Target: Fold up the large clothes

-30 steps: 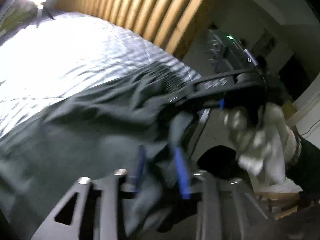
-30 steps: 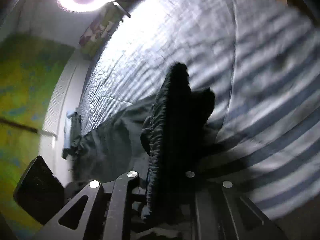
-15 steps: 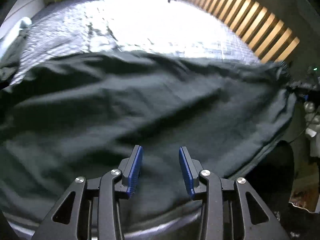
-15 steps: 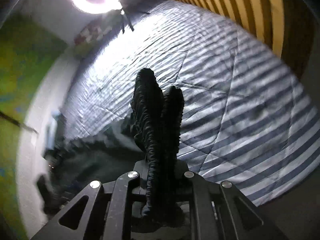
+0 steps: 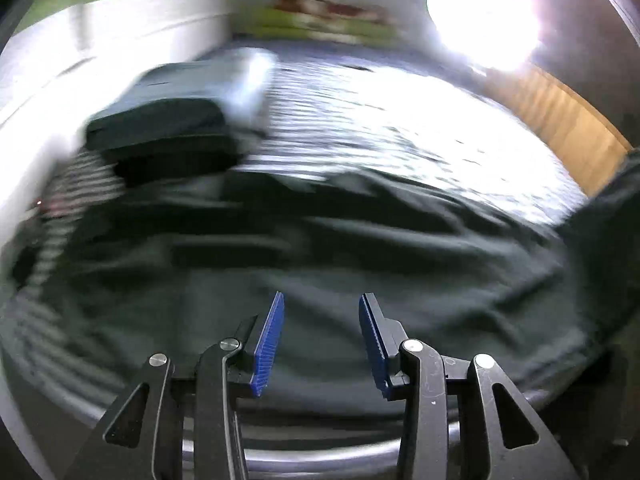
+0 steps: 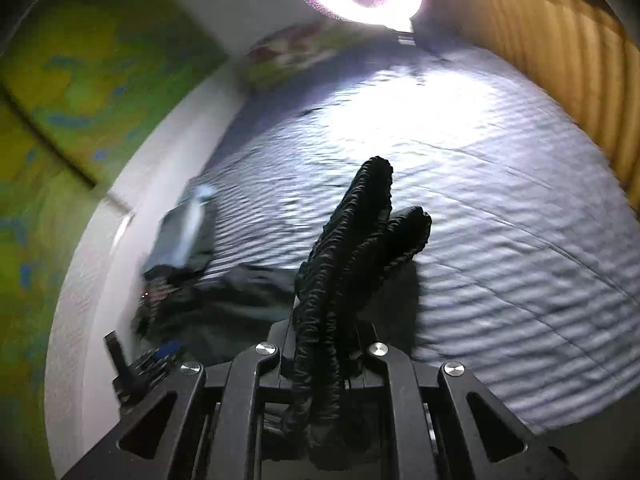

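Across the blue-and-white striped quilt your big dark green-grey garment lies spread and rumpled, its gathered elastic edge bunched up in your right gripper; those fingers are clamped tight on that ruched band, which stands up in two thick ridges ahead of the camera; your left gripper hangs over the near part of the cloth with its blue ribbed pads apart and nothing between them.

Watch the risks, I'd say: one corner lifted and the other free means the cloth may drag crooked and fold skewed; pull hard on the right and the elastic could slip out, since the bunch is thick; reach low on the left and you might pinch quilt together with garment; the stack of folded dark and pale clothes by the white wall sits close to the spread fabric, and a wide sweep could knock it.

Pose now: both grippers tip steeply down toward the bed; the left view is streaked with blur, so that hand looks to be swinging fast; the right holds its catch raised above the quilt.
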Demonstrator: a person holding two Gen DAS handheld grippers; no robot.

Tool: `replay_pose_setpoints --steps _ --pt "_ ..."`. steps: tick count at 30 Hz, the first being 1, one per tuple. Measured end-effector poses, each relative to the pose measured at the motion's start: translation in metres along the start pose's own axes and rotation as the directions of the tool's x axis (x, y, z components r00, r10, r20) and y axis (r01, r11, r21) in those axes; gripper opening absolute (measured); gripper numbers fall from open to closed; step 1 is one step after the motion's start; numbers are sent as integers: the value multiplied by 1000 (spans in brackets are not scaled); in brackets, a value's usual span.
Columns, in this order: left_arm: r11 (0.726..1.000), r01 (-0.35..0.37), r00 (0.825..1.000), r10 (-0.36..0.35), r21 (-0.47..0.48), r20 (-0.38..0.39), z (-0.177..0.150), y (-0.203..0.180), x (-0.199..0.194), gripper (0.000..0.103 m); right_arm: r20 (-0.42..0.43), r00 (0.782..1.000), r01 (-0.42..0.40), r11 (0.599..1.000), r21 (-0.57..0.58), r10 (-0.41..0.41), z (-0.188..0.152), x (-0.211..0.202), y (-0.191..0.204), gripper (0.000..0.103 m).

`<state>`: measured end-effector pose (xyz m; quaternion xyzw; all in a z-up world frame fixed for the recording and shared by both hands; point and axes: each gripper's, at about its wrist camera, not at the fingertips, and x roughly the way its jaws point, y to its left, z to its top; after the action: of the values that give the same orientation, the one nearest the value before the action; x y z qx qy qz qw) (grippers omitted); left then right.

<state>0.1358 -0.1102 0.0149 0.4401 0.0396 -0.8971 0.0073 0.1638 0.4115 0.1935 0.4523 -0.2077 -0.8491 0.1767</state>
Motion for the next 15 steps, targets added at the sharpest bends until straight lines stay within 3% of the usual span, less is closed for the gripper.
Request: replay_pose_setpoints --steps 4,9,15 --pt "988 -115 992 120 -105 43 -2 74 -7 42 -33 998 -61 992 -109 58 5 45 84 12" --pt "959 -72 988 106 -273 112 -20 146 -14 42 -113 989 -123 965 -230 99 -6 124 192 12" --pt "953 -43 981 97 -301 167 -30 183 -31 42 -252 960 -204 917 -343 119 -44 243 305 12"
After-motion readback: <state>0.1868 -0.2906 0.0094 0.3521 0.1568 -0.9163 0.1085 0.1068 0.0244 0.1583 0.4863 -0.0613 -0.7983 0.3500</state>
